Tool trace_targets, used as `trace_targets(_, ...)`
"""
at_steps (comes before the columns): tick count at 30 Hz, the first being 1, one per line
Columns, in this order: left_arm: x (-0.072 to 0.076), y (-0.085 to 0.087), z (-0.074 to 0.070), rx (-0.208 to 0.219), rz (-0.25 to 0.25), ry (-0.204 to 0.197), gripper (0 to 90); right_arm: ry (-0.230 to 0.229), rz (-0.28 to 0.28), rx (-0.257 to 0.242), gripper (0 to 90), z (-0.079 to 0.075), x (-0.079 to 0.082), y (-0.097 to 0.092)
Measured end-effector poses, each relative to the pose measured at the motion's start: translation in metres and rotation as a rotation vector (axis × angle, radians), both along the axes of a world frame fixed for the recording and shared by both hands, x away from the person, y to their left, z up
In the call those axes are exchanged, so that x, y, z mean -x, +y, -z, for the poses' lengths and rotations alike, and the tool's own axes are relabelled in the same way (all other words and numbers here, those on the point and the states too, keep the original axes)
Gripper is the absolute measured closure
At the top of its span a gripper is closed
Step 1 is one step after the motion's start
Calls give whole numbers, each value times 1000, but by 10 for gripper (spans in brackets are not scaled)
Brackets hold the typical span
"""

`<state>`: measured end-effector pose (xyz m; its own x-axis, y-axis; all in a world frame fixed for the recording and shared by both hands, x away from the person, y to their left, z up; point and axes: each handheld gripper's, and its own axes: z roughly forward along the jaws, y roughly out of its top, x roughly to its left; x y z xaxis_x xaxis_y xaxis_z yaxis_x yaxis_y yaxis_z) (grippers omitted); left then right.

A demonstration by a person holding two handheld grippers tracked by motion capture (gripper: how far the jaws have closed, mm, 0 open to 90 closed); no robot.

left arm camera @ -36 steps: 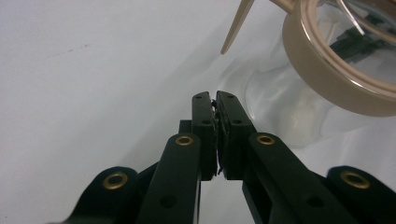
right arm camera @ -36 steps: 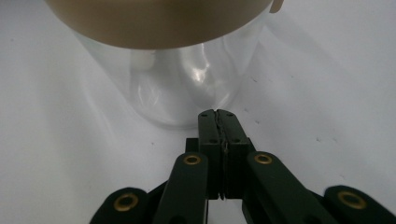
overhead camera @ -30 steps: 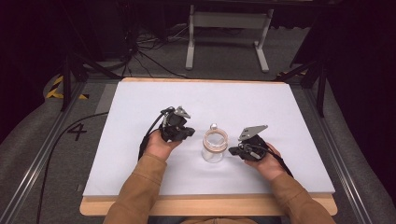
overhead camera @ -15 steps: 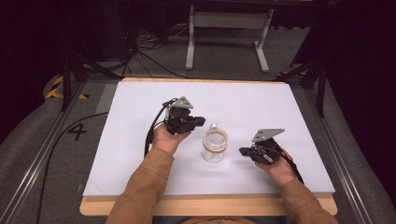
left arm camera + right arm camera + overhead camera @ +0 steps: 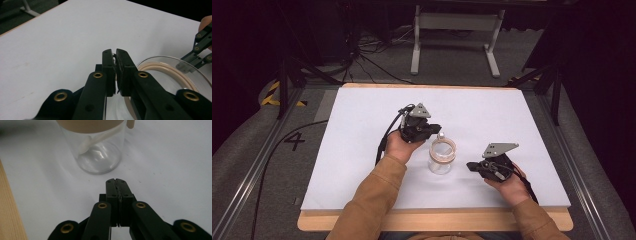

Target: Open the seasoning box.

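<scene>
A clear glass jar (image 5: 442,159) with a tan ring round its open mouth stands upright on the white table top (image 5: 357,150). A small pale knob (image 5: 441,135) sits at its far rim. My left gripper (image 5: 437,127) hovers just beyond and left of the jar; in the left gripper view its jaws (image 5: 115,53) stand together over the jar's rim (image 5: 172,72), holding nothing. My right gripper (image 5: 470,165) is a short way right of the jar and points at it. Its jaws (image 5: 116,181) are shut and empty, apart from the jar (image 5: 100,152).
The white sheet lies on a wooden board whose edge (image 5: 437,221) runs along the near side. A black cable (image 5: 384,142) trails from the left gripper. Beyond the table stand a metal frame (image 5: 452,30) and dark tripod legs on grey carpet.
The left hand has moved away from me and rightwards, to just behind the jar. The right hand has drawn back from the jar to the right and nearer me. The jar has stayed put.
</scene>
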<state>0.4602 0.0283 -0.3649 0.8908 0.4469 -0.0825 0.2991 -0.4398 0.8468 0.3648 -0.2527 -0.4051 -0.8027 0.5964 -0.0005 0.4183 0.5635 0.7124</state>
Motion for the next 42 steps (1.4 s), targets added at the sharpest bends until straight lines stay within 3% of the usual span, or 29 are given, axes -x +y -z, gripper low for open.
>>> trace_targets(5, -4, -3, 2, 19, 18, 15, 866, 15, 8, 1, 893, 3, 2, -3)
trace_targets(13, -6, -2, 2, 19, 47, 36, 866, 9, -16, -47, 893, -3, 3, 3)
trace_targets(23, -8, -2, 3, 27, 44, 50, 868, -15, -41, -127, 894, -19, 3, 20)
trace_targets(38, -10, -1, 5, 35, 42, 57, 875, -18, -54, -182, 894, -24, 1, 30)
trace_targets(42, -10, -1, 5, 38, 40, 61, 875, -8, -57, -228, 895, -24, -2, 32)
